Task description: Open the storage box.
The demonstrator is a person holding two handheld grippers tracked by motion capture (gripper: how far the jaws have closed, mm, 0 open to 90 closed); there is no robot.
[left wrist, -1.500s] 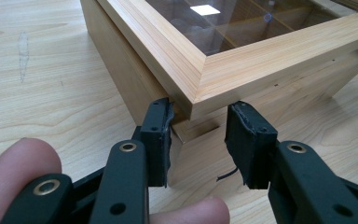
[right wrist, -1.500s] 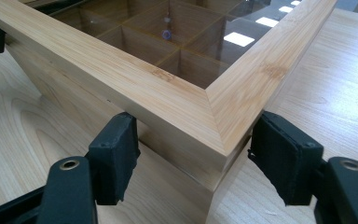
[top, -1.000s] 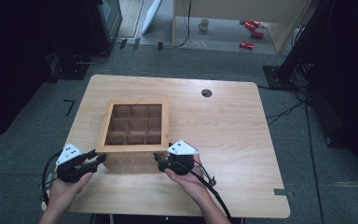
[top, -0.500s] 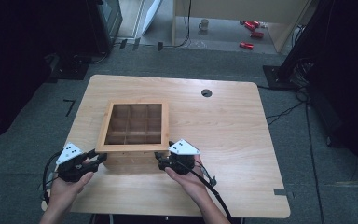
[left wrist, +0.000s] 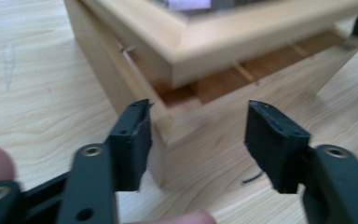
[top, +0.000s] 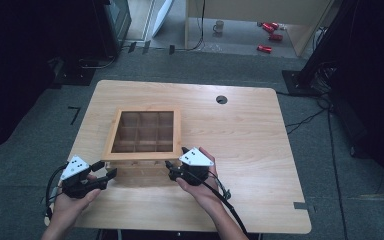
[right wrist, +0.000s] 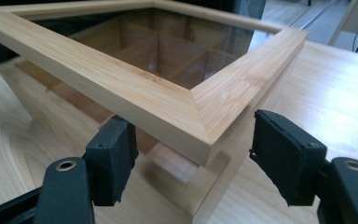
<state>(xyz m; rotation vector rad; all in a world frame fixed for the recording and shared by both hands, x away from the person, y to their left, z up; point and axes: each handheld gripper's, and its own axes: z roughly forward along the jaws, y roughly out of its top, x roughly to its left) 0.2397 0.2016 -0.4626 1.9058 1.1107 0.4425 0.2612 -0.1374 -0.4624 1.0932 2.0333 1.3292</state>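
A wooden box (top: 111, 142) with nine compartments stands on the table, left of centre. Its glass-paned framed lid (right wrist: 135, 93) is lifted a little off the box body (right wrist: 51, 100) on the near side, leaving a gap. My left gripper (top: 106, 169) is open at the box's near left corner; in its own view the jaws of the left gripper (left wrist: 198, 135) straddle that corner (left wrist: 205, 126) below the lid (left wrist: 223, 46). My right gripper (top: 177, 157) is open at the near right corner, and the right gripper (right wrist: 193, 149) straddles the raised lid corner there.
The wooden table (top: 240, 130) has a round cable hole (top: 221, 99) at the back right. Its right half is bare wood. On the floor beyond lie red cans (top: 267, 37) and a mug (top: 219, 26). Cables trail from both grippers toward the table's near edge.
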